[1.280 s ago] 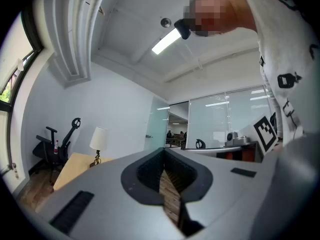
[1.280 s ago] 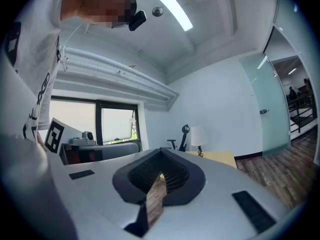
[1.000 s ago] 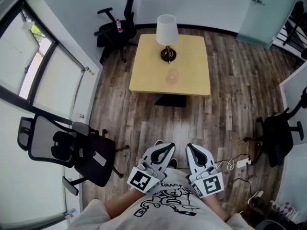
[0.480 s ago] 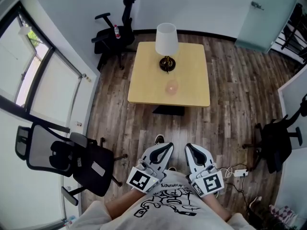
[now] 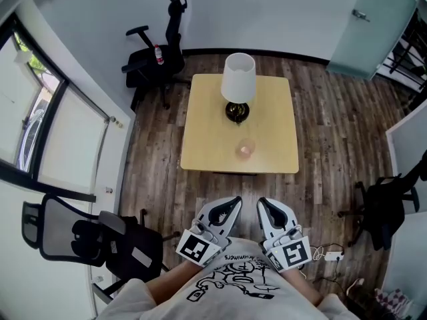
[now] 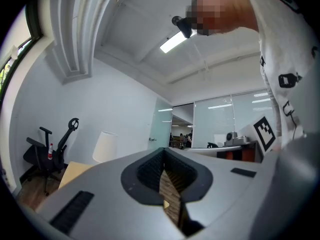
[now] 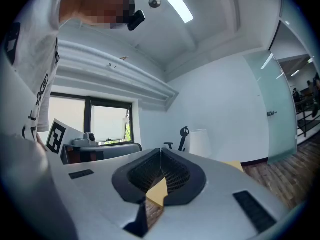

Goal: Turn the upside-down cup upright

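A small clear cup (image 5: 245, 149) stands on the square wooden table (image 5: 203, 132) near its front edge, well ahead of both grippers. My left gripper (image 5: 233, 203) and right gripper (image 5: 261, 203) are held side by side close to my chest, both shut with nothing between the jaws. In the left gripper view the jaw tips (image 6: 163, 152) meet, with the table (image 6: 75, 171) low at the left. In the right gripper view the jaw tips (image 7: 160, 151) are also closed and a corner of the table (image 7: 232, 165) shows at the right.
A table lamp with a white shade (image 5: 238, 79) stands at the table's back. Black office chairs stand at the back left (image 5: 152, 60), the near left (image 5: 100, 235) and the right (image 5: 383, 205). A power strip and cable (image 5: 330, 253) lie on the wood floor near my right.
I have walked toward the table: it, the lamp and the cup have come closer in the head view. Both grippers stay shut and keep their place in front of me.
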Demonstrator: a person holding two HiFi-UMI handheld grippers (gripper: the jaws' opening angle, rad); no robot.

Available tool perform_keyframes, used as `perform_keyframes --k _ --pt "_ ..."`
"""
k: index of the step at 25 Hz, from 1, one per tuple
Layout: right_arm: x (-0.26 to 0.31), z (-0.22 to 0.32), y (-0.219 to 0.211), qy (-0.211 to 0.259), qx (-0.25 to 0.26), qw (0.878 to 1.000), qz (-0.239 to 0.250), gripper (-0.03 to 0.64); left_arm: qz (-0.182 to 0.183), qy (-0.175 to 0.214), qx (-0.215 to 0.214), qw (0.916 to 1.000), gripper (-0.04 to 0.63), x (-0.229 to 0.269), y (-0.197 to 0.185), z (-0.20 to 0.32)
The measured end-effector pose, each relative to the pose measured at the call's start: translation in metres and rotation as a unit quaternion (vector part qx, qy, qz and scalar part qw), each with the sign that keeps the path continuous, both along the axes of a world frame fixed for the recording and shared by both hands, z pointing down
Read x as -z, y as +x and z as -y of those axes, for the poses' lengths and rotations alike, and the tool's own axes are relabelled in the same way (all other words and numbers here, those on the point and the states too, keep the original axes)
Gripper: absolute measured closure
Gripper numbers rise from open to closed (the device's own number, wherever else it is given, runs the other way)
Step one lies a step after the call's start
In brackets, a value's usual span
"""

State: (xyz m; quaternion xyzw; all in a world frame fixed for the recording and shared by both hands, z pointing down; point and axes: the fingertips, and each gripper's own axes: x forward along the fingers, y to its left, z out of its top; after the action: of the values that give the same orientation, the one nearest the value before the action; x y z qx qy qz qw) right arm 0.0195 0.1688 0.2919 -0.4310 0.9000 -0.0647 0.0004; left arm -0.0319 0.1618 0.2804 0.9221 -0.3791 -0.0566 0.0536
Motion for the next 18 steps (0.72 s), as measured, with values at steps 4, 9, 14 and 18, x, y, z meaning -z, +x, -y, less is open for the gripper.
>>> perform_keyframes --k 4,9,14,18 --pt "0.001 0.041 -0.017 0.001 -0.005 1.000 -0.004 0.592 -0.001 0.000 -0.012 0.9999 0.588 0.000 -0.015 0.042" --pt "0.001 0.082 -0.034 0.005 -0.017 1.000 -0.013 0.592 -0.005 -0.002 -0.027 0.9996 0.588 -0.002 -0.033 0.083" --pt "-0.004 0.105 -0.034 0.004 -0.024 1.000 -0.019 0.592 -0.005 -0.017 -0.038 0.9991 0.588 -0.007 -0.035 0.106" --pt "-0.006 0.118 -0.033 0.003 -0.025 1.000 -0.018 0.592 -0.007 -0.023 -0.041 0.9989 0.588 -0.012 -0.033 0.117"
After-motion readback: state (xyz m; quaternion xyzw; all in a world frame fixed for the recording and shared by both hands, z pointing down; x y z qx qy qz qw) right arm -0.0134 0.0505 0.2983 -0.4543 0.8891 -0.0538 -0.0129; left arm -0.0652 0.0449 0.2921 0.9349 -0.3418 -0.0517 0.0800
